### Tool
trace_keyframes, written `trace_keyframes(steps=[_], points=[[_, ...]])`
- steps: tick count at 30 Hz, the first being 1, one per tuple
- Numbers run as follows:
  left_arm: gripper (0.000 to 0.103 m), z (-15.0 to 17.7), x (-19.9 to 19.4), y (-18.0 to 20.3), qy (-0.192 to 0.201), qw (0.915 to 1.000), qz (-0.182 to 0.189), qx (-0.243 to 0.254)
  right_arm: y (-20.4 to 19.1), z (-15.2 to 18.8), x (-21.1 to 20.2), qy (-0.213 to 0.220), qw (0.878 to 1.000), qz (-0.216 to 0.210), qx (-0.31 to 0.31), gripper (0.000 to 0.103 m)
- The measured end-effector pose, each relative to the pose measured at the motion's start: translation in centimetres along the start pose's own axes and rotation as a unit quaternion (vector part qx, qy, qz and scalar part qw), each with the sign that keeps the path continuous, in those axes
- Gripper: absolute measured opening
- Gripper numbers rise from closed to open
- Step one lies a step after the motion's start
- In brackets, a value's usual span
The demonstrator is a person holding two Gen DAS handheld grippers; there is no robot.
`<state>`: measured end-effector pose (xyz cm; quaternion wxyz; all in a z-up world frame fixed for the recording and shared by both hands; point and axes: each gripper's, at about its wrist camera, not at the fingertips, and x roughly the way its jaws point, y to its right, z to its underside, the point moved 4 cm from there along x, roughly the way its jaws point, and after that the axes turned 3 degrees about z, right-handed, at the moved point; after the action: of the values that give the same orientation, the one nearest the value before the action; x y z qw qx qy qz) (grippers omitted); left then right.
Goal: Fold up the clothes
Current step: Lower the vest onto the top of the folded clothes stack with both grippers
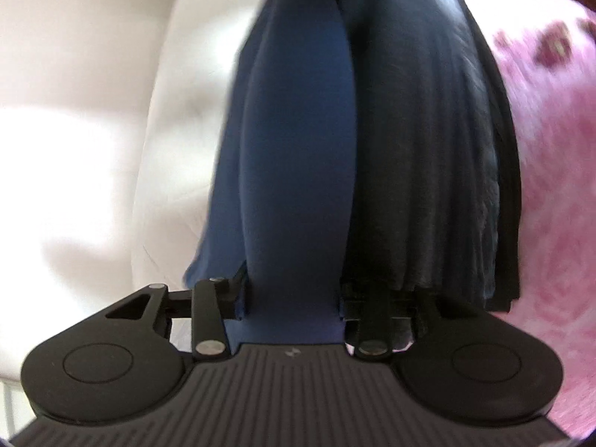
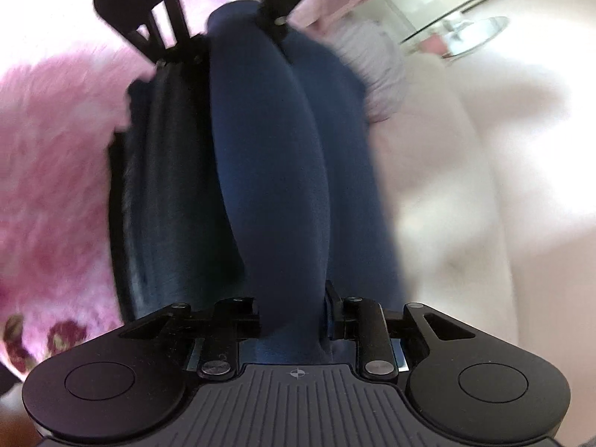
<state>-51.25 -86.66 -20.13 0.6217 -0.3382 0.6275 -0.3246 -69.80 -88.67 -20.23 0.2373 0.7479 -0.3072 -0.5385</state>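
A dark navy garment (image 1: 298, 141) is stretched between my two grippers, bunched into long folds with a blacker, sheeny part (image 1: 428, 156) on its right. My left gripper (image 1: 294, 298) is shut on one end of it. In the right wrist view the same garment (image 2: 272, 171) runs away from my right gripper (image 2: 294, 316), which is shut on the other end. The left gripper (image 2: 223, 18) shows at the top of that view, facing me. The fingertips are hidden in cloth.
A fluffy pink blanket with dark red flowers (image 1: 551, 156) lies under the garment and shows in the right wrist view (image 2: 52, 171). A white cushioned surface (image 1: 93, 141) lies on the other side. A pale lilac garment (image 2: 376, 74) and a glass table (image 2: 462, 37) are beyond.
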Motion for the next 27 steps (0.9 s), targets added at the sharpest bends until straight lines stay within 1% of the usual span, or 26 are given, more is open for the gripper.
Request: trace_keyframes(steps=[1, 2, 5, 8, 10, 13, 14, 15, 18, 19, 22, 24, 25, 27], points=[[0.036, 0.1, -0.1, 0.4, 0.000, 0.9999, -0.009, 0.011, -0.4, 0.1, 0.1, 0.000, 1.000, 0.008, -0.013, 0.029], [0.040, 0.2, -0.4, 0.0, 0.001, 0.9999, -0.011, 0.008, -0.6, 0.2, 0.1, 0.001, 1.000, 0.014, -0.021, 0.030], [0.046, 0.8, -1.9, -1.1, 0.005, 0.9999, -0.013, 0.006, 0.1, 0.6, -0.7, 0.005, 1.000, 0.019, -0.014, 0.032], [0.046, 1.2, -3.2, -1.8, 0.008, 0.9998, -0.015, 0.007, 0.5, 0.8, -1.3, 0.006, 1.000, 0.022, -0.007, 0.033], [0.046, 1.4, -3.1, -1.7, 0.005, 0.9999, -0.008, 0.004, 0.4, 0.7, -1.3, 0.005, 1.000, 0.020, -0.003, 0.033], [0.038, 1.5, -2.4, -1.6, -0.005, 0.9998, 0.010, -0.015, 0.4, 0.8, -0.7, -0.001, 1.000, 0.005, 0.006, 0.032], [0.036, 1.6, -2.4, -1.7, -0.006, 0.9997, 0.014, -0.021, 0.4, 0.8, -0.8, -0.002, 1.000, 0.004, 0.006, 0.026], [0.035, 1.8, -2.9, -2.0, -0.006, 0.9995, 0.015, -0.026, 0.3, 0.8, -0.9, -0.003, 1.000, 0.003, 0.005, 0.024], [0.034, 1.9, -5.4, -3.1, 0.004, 0.9987, 0.005, -0.050, 0.1, 0.9, -1.2, -0.006, 1.000, 0.001, 0.003, 0.023], [0.034, 1.7, -5.9, -3.0, 0.005, 0.9985, 0.008, -0.054, 0.0, 0.9, -1.3, -0.007, 1.000, 0.000, 0.003, 0.023], [0.037, 1.3, -5.1, -0.7, -0.001, 0.9991, 0.024, -0.034, -0.1, 1.0, -1.6, -0.010, 1.000, -0.002, 0.001, 0.023], [0.037, 1.3, -4.6, 0.6, -0.002, 0.9999, 0.009, -0.004, -0.3, 1.0, -1.8, -0.012, 1.000, -0.004, 0.000, 0.025], [0.038, 1.4, -4.6, 0.6, -0.004, 1.0000, 0.002, 0.001, -0.3, 1.1, -1.8, -0.013, 1.000, -0.005, 0.000, 0.025], [0.041, 1.9, -5.3, -0.2, -0.002, 0.9999, 0.000, -0.012, -0.4, 1.1, -2.1, -0.014, 1.000, -0.006, 0.000, 0.027]])
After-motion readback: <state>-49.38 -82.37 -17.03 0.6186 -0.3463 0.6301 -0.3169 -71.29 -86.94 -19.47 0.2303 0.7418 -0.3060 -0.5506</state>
